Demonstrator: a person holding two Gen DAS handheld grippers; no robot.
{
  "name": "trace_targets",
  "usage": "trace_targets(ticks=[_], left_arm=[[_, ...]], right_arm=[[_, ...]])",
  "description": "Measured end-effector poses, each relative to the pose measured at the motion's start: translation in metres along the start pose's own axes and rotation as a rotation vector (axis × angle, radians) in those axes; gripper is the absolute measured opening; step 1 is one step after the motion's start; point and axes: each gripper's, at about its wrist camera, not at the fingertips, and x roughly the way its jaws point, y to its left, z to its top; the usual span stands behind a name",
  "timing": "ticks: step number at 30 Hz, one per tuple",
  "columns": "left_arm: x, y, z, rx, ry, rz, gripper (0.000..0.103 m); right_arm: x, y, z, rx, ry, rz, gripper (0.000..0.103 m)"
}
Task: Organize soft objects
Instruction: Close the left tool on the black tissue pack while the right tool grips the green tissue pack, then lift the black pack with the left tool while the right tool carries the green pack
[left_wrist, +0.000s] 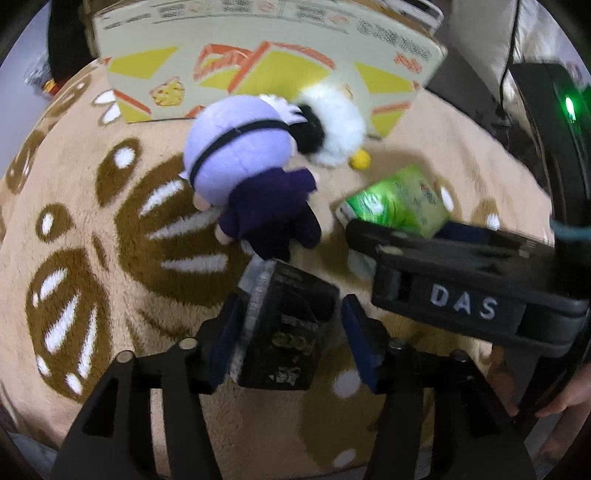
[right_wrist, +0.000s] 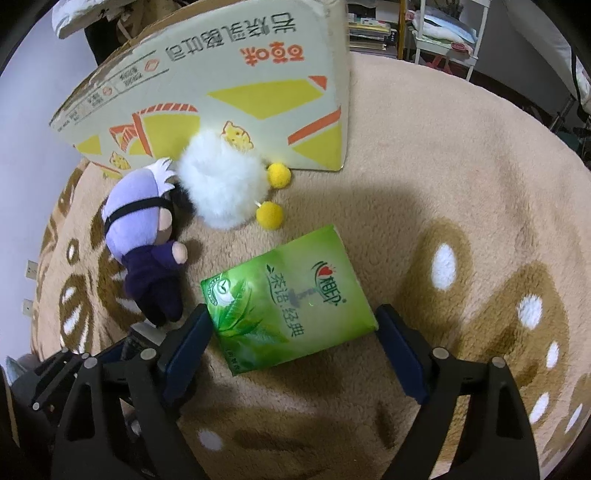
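A plush doll (left_wrist: 255, 177) with a lilac head and dark purple body lies on the rug, also in the right wrist view (right_wrist: 147, 254). A white fluffy toy (left_wrist: 336, 125) with yellow pompoms (right_wrist: 275, 195) lies beside it, against the cardboard box (left_wrist: 266, 70). My left gripper (left_wrist: 286, 328) is open around a black tissue pack (left_wrist: 284, 332); its left pad touches the pack. My right gripper (right_wrist: 295, 339) is open around a green tissue pack (right_wrist: 288, 295) on the rug; it also shows in the left wrist view (left_wrist: 399, 201).
The printed cardboard box (right_wrist: 221, 81) stands at the rug's far edge. The beige and brown rug (right_wrist: 461, 184) stretches to the right. Shelves and racks (right_wrist: 436, 33) stand behind it. A black device with a green light (left_wrist: 569, 107) is at the right.
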Motion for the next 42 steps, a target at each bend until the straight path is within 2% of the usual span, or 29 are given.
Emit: trace_targets(ticks=[4, 6, 8, 12, 15, 19, 25, 30, 34, 37, 42], left_arm=[[0.001, -0.008, -0.003, 0.042, 0.014, 0.033, 0.058], [0.002, -0.011, -0.004, 0.059, 0.022, 0.060, 0.048], [0.000, -0.012, -0.007, 0.075, 0.017, 0.067, 0.047], [-0.007, -0.004, -0.012, 0.050, 0.001, 0.059, 0.046], [-0.019, 0.006, -0.014, 0.026, -0.036, 0.086, 0.046], [-0.040, 0.016, -0.014, -0.005, -0.111, 0.114, 0.046], [-0.075, 0.021, -0.016, -0.004, -0.264, 0.202, 0.046], [-0.102, 0.018, -0.014, 0.000, -0.413, 0.258, 0.046], [-0.116, 0.029, -0.002, -0.007, -0.513, 0.288, 0.046], [-0.128, 0.027, 0.001, 0.007, -0.564, 0.309, 0.046], [-0.141, 0.027, 0.007, 0.025, -0.639, 0.342, 0.046]], right_arm=[[-0.001, 0.000, -0.002, -0.013, 0.004, -0.018, 0.086], [-0.002, 0.001, -0.003, -0.015, 0.005, -0.021, 0.086], [-0.003, 0.002, -0.003, -0.017, 0.004, -0.023, 0.085], [-0.013, 0.003, -0.006, -0.013, -0.018, -0.014, 0.085], [-0.026, 0.002, -0.006, -0.010, -0.056, 0.000, 0.084], [-0.046, 0.004, -0.008, -0.003, -0.132, -0.004, 0.084], [-0.076, 0.002, -0.012, 0.003, -0.247, 0.009, 0.084], [-0.103, 0.011, -0.015, -0.012, -0.392, 0.022, 0.084], [-0.125, 0.017, -0.019, -0.035, -0.518, 0.000, 0.084], [-0.138, 0.018, -0.015, -0.042, -0.588, 0.022, 0.084], [-0.151, 0.021, -0.003, -0.060, -0.644, 0.062, 0.084]])
